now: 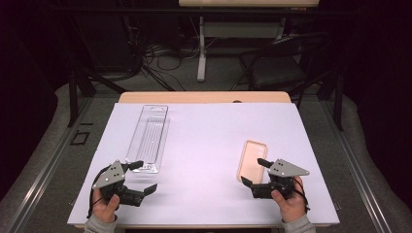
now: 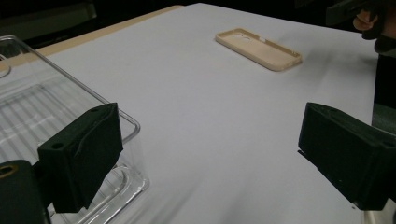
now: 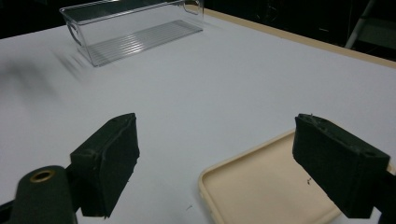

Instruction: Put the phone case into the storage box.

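High view: right gripper (image 1: 253,172), jaws apart, straddles the phone case's (image 1: 251,159) lower end at right; case runs up-frame.

Left gripper (image 1: 144,175), also spread, sits by the clear tray (image 1: 148,138).

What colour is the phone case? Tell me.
Pale beige phone case, clearest in the left gripper view.

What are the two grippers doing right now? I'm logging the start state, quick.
Left gripper: open, holding nothing, one jaw over the near end of the clear tray.
Right gripper: open, holding nothing, jaws by the near end of the beige phone case.
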The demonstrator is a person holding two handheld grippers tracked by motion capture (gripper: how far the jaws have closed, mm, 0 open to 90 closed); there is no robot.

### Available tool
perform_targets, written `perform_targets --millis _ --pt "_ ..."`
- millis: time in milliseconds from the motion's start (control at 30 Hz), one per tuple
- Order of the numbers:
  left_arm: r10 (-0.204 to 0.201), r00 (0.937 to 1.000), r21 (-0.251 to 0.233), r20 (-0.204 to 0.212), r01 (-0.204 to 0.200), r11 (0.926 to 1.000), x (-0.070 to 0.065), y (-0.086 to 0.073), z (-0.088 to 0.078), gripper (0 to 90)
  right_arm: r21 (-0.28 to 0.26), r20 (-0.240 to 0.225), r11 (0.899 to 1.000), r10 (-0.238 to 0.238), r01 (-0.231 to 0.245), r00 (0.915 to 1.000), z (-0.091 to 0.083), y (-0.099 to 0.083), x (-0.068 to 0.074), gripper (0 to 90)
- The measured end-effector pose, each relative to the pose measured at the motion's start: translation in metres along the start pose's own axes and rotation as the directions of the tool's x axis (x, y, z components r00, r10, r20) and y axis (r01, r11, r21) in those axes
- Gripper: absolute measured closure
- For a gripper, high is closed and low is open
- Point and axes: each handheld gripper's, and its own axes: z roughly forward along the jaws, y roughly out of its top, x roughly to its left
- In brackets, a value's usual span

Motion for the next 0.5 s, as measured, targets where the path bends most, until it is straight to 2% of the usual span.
perform_targets --millis 67,133,300,400,500 --pt "0.006 1.0000 0.015 0.006 -0.006 0.9999 -0.001 0.000 0.001 6.7 0.004 -0.004 1.000 0.001 -0.001 1.0000 0.001 0.000 0.000 14.2" --pt "0.024 0.9996 0.050 0.013 -0.025 0.9985 -0.003 0.001 0.005 6.7 0.038 -0.008 0.999 0.001 0.000 1.0000 0.003 -0.001 0.001 14.1" --pt "0.020 0.9997 0.113 0.012 -0.021 0.9934 -0.006 0.004 0.010 6.7 0.123 -0.011 0.992 0.008 -0.006 0.9999 0.008 0.001 0.002 14.2" --pt "-0.008 1.0000 0.137 -0.005 0.009 0.9905 -0.005 0.009 0.011 6.7 0.157 -0.016 0.988 0.009 -0.007 0.9998 0.009 0.003 0.004 14.1" --pt "-0.057 0.9979 0.164 -0.031 0.061 0.9845 -0.002 0.013 0.012 6.7 0.203 0.006 0.979 -0.028 0.027 0.9996 0.012 0.006 0.006 13.8"
